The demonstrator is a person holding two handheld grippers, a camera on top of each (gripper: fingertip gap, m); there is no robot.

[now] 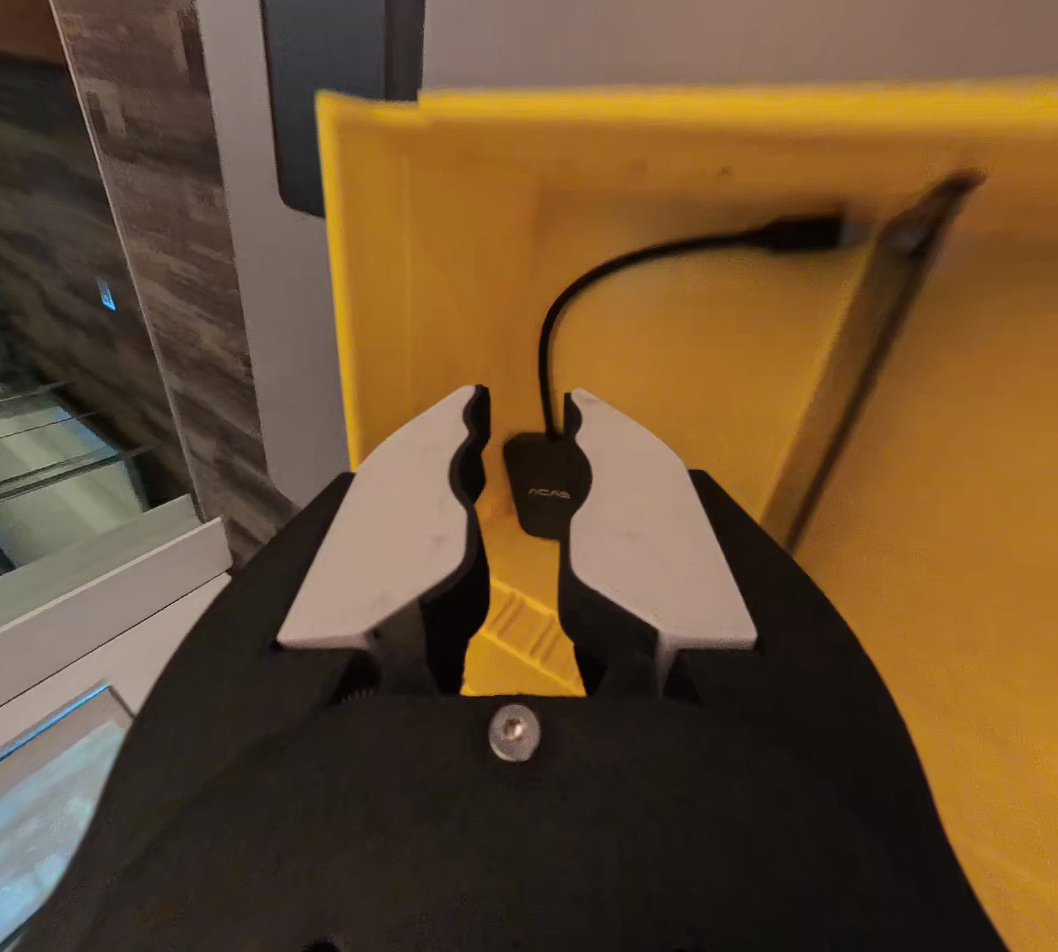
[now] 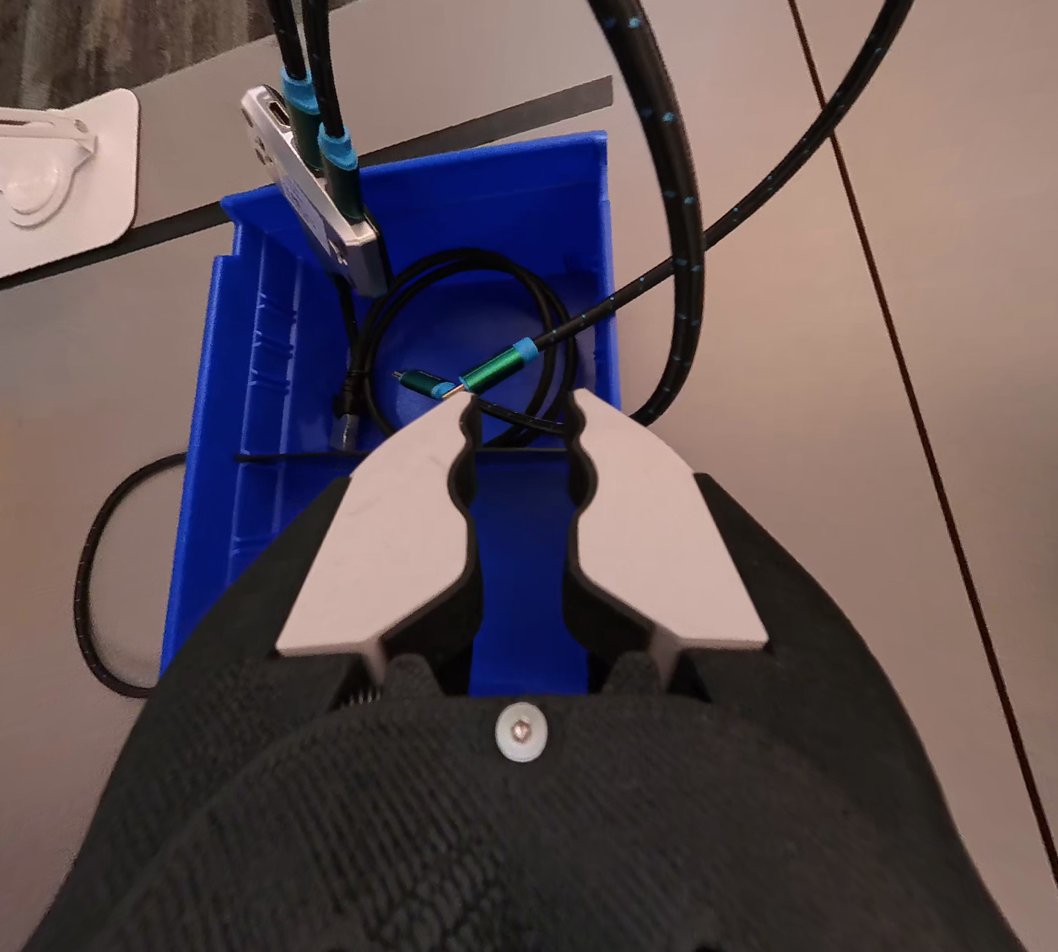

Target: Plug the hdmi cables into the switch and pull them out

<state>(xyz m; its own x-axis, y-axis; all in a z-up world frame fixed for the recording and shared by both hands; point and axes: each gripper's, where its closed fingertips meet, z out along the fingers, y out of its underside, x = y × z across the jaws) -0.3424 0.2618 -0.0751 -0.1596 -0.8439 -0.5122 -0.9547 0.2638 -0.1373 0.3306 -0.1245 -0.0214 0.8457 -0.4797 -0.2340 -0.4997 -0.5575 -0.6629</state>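
In the right wrist view a silver HDMI switch (image 2: 320, 215) leans in the back left corner of a blue bin (image 2: 492, 192). Two braided HDMI cables with green and blue plugs (image 2: 338, 169) are plugged into it. A third green plug (image 2: 495, 372) hangs loose over the bin floor, next to another small green plug (image 2: 421, 383). My right gripper (image 2: 522, 403) is open and empty, its tips just below the loose plug. My left gripper (image 1: 526, 398) is open and empty over a yellow bin (image 1: 458, 237), with a small black adapter (image 1: 541, 489) between its fingertips.
A thin black cable (image 2: 458, 260) lies coiled in the blue bin. Thick braided cable loops (image 2: 687, 237) arch over the grey table (image 2: 801, 409). A white plate-like part (image 2: 63, 180) lies at the left. The adapter's lead ends in a black plug (image 1: 801, 232) by a divider (image 1: 859, 381). About 80 cm separates my left fingertips from my right. Between my right fingertips and the small green plug (image 2: 421, 383) there is roughly 11 cm.
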